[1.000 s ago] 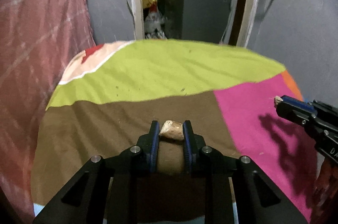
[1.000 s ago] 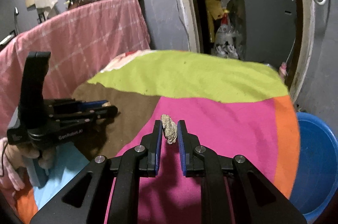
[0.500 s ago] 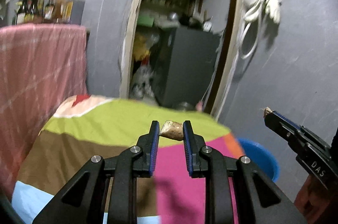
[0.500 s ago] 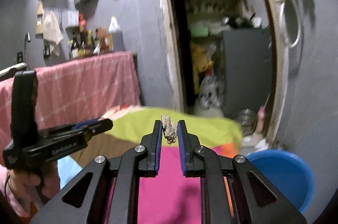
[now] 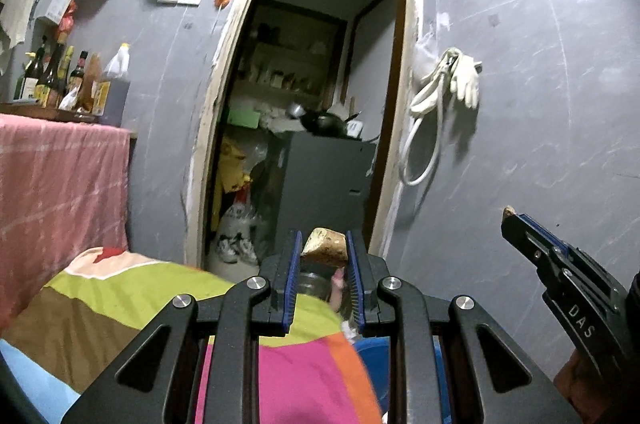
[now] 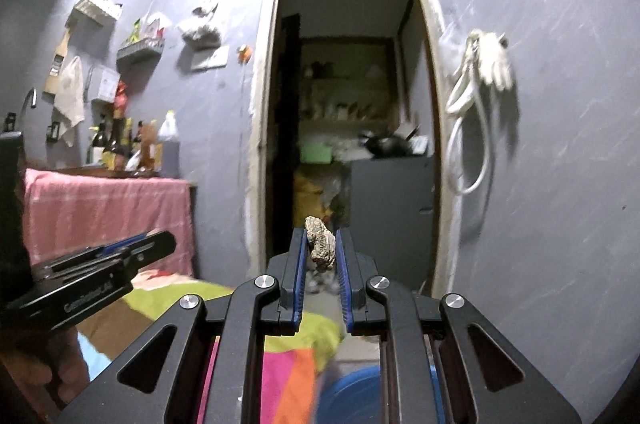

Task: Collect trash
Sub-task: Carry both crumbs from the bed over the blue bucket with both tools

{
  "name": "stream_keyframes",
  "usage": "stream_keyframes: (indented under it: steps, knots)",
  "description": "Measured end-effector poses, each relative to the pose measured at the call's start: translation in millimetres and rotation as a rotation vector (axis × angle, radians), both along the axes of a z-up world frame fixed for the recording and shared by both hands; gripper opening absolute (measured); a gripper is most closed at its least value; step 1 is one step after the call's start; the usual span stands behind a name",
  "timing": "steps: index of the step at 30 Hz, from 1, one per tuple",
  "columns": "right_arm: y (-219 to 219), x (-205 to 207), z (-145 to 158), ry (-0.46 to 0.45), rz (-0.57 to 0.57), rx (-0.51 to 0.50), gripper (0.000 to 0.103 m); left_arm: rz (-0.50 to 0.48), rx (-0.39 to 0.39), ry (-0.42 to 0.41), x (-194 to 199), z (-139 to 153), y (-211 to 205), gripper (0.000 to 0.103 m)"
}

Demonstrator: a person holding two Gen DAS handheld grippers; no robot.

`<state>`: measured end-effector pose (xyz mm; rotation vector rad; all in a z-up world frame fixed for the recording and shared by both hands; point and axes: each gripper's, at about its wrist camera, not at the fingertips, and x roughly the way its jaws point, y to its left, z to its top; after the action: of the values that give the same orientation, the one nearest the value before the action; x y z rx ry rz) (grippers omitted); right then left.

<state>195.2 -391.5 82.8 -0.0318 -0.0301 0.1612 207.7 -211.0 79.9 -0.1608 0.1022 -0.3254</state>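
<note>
Patchwork bed cover (image 5: pixel 120 288) lies low in my view; blue basin (image 6: pixel 352 396) sits just past its orange edge. My left hand-held gripper (image 5: pixel 323 256) is clenched on a tan scrap (image 5: pixel 325 248). My right hand-held gripper (image 6: pixel 320 250) pinches a brown crumpled scrap (image 6: pixel 320 244), both held high facing the doorway.

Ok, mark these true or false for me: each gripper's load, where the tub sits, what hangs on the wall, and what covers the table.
1. The left gripper pinches a pale tan crumpled scrap. True.
2. The right gripper is open and carries nothing. False: it is shut on a brownish lumpy scrap.
3. The blue plastic tub sits low beside the patchwork cloth's orange edge. True.
4. White gloves hang on the grey wall. True.
5. The cloth is plain white. False: it shows green, brown, pink and orange patches.
</note>
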Motion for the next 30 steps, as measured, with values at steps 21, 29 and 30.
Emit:
stream_keyframes:
  steps: [21, 29, 30]
  knots:
    - [-73, -5, -39, -0.022, -0.190, 0.028, 0.013, -0.008, 0.029, 0.035, 27, -29, -86, 0.019]
    - [-81, 2, -55, 0.022, -0.201, 0.041, 0.013, -0.033, 0.057, 0.081, 41, -48, -103, 0.019]
    - [-83, 4, -58, 0.029, -0.202, 0.044, 0.013, -0.036, 0.061, 0.086, 43, -50, -105, 0.019]
